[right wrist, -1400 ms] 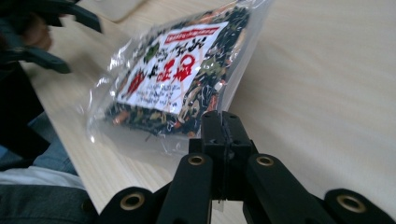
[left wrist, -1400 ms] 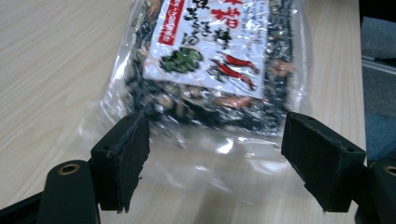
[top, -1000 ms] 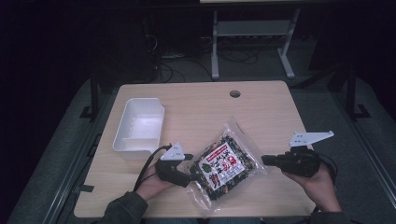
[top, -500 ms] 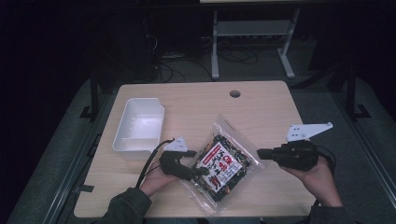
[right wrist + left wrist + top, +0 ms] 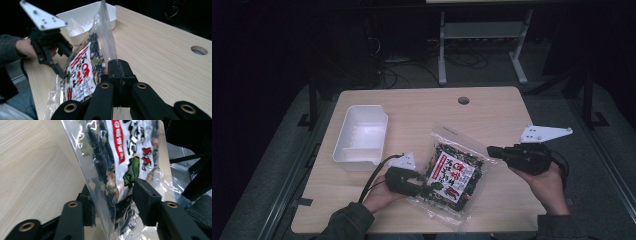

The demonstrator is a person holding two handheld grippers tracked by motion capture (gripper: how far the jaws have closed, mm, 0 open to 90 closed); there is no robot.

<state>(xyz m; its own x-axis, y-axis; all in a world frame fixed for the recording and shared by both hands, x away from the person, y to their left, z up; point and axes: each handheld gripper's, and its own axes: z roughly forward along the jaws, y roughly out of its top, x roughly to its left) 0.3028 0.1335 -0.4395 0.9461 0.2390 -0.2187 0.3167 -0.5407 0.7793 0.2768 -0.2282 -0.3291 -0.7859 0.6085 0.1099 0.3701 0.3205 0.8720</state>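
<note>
**Snack bag held between two grippers over the table**

The wooden table [image 5: 492, 115] carries a white bin [image 5: 361, 135] at its left; the clear snack bag [image 5: 453, 174], printed with a red-and-white label, sits lifted near the front edge, between both hands; the right gripper [image 5: 119, 72] has its jaws pressed tight on the bag's edge; the left gripper [image 5: 113, 200] has just been closing, the bag's other side between its jaws, though whether the pads press I cannot tell.

Left gripper [image 5: 424, 190] has just been closing its fingers; right gripper [image 5: 492, 150] is clamped.
</note>
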